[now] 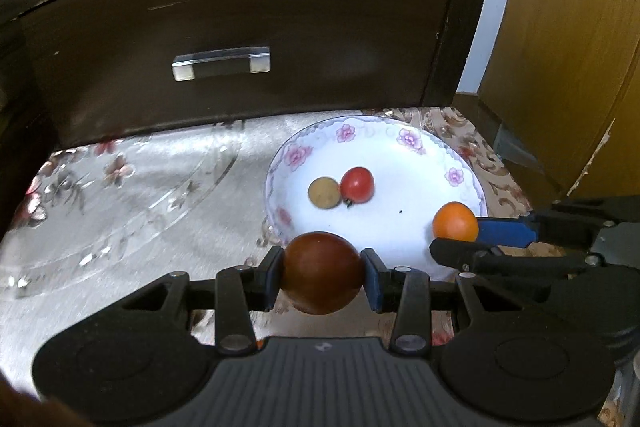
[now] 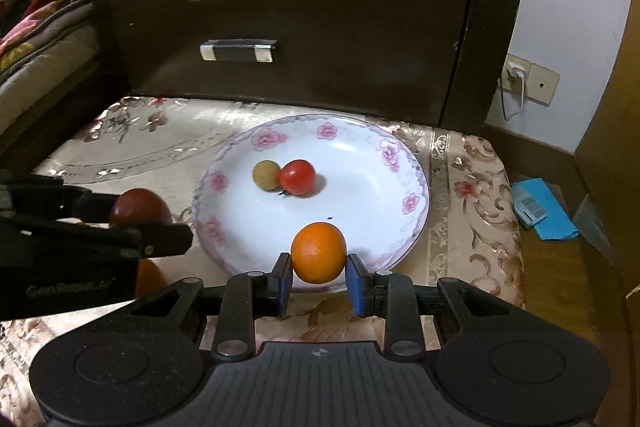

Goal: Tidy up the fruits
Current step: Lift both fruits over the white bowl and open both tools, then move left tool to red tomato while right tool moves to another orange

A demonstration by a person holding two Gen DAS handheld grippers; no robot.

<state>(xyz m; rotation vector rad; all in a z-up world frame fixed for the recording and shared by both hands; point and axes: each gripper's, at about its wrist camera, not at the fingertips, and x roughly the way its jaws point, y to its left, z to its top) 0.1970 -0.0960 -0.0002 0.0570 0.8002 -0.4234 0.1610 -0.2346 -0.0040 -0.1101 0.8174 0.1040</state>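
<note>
My left gripper (image 1: 323,273) is shut on a dark red round fruit (image 1: 322,271), held just off the near left rim of a white flowered plate (image 1: 420,163). My right gripper (image 2: 319,277) is shut on a small orange (image 2: 319,257) above the plate's near edge (image 2: 248,267). On the plate lie a red tomato (image 2: 297,177) and a small tan fruit (image 2: 266,175), touching each other. In the right wrist view the left gripper (image 2: 160,223) and its dark fruit (image 2: 138,207) show at the left. The orange (image 1: 455,221) and the right gripper's fingers (image 1: 504,231) appear at the right of the left wrist view.
The plate rests on a low surface under a shiny flowered cloth (image 1: 132,195). A dark wooden drawer front (image 2: 304,35) with a metal handle (image 2: 238,50) rises right behind. Another orange fruit (image 2: 148,277) lies partly hidden below the left gripper. Bedding (image 2: 44,7) lies left; a blue item (image 2: 540,207) on the floor right.
</note>
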